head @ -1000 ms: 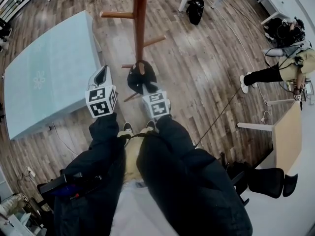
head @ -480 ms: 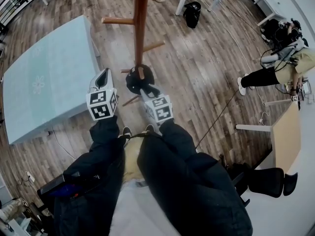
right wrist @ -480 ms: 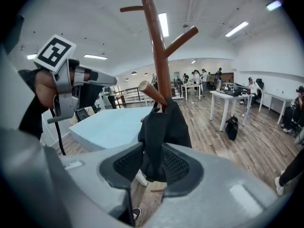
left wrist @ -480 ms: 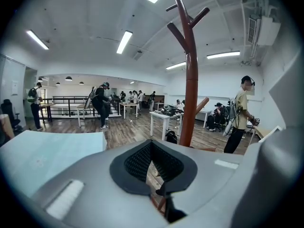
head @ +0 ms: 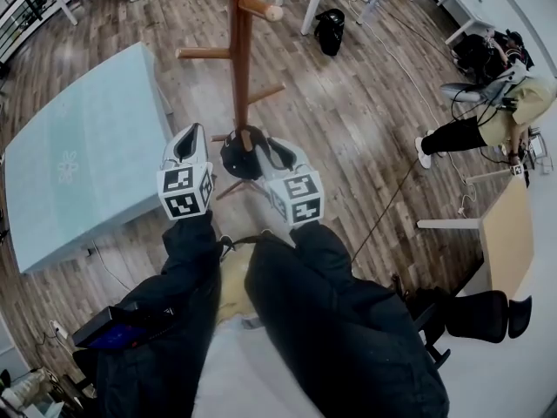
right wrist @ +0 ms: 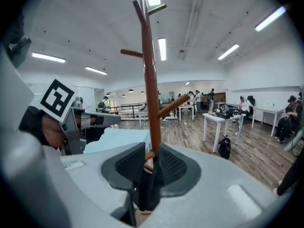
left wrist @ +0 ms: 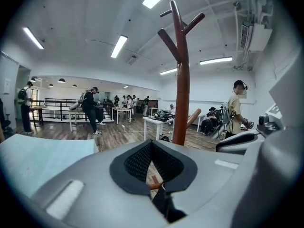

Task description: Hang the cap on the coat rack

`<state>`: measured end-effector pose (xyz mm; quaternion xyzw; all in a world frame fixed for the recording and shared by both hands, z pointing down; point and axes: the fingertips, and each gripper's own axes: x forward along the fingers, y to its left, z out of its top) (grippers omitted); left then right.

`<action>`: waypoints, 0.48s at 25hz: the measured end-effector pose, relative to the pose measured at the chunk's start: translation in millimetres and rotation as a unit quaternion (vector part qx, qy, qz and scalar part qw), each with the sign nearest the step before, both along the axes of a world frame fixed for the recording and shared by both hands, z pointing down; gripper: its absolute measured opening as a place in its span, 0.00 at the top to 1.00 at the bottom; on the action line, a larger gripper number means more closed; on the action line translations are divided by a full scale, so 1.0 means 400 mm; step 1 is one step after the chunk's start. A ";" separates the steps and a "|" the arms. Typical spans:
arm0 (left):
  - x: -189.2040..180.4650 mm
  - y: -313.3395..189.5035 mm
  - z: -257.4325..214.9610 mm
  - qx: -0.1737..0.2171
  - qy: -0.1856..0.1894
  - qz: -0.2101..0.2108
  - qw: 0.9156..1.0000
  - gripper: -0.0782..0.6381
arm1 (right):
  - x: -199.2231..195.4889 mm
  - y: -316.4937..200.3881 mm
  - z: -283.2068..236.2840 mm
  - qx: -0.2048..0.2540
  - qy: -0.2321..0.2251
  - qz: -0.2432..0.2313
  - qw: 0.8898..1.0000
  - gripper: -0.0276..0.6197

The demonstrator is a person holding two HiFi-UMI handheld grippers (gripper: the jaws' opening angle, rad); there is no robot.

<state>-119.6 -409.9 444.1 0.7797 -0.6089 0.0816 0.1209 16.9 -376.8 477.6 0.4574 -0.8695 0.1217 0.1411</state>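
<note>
The brown wooden coat rack (head: 239, 50) rises straight ahead, with pegs at several heights. A black cap (head: 237, 157) sits over one of its low pegs, between my two grippers. My right gripper (head: 277, 152) is at the cap's right side. Its jaws are closing from wide apart, and a dark edge of the cap (right wrist: 147, 189) lies between them. In the right gripper view (right wrist: 148, 167) the pole (right wrist: 149, 80) stands just behind the pads. My left gripper (head: 185, 139) hangs left of the cap, open and holding nothing; its view (left wrist: 153, 167) looks up at the rack (left wrist: 181, 80).
A pale blue table (head: 78, 138) stands close on the left. A black bag (head: 329, 31) lies by white desk legs beyond the rack. A person (head: 487, 120) sits at the right. A cable (head: 387, 203) crosses the wooden floor, with a black chair (head: 470, 316) at lower right.
My right gripper has come up from under the cap to its right side and its jaws have parted. The left gripper has edged up beside the cap.
</note>
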 end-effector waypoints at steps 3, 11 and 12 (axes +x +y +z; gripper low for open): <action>0.026 -0.005 -0.018 0.010 0.000 0.013 1.000 0.89 | 0.005 -0.016 -0.059 0.030 -0.007 0.010 0.999 0.87; 0.073 -0.021 -0.066 0.034 -0.001 0.038 0.999 0.89 | 0.020 -0.046 -0.171 0.095 0.002 0.036 0.995 0.95; 0.077 -0.022 -0.070 0.036 -0.001 0.041 0.999 0.89 | 0.020 -0.048 -0.181 0.100 0.003 0.039 0.994 0.95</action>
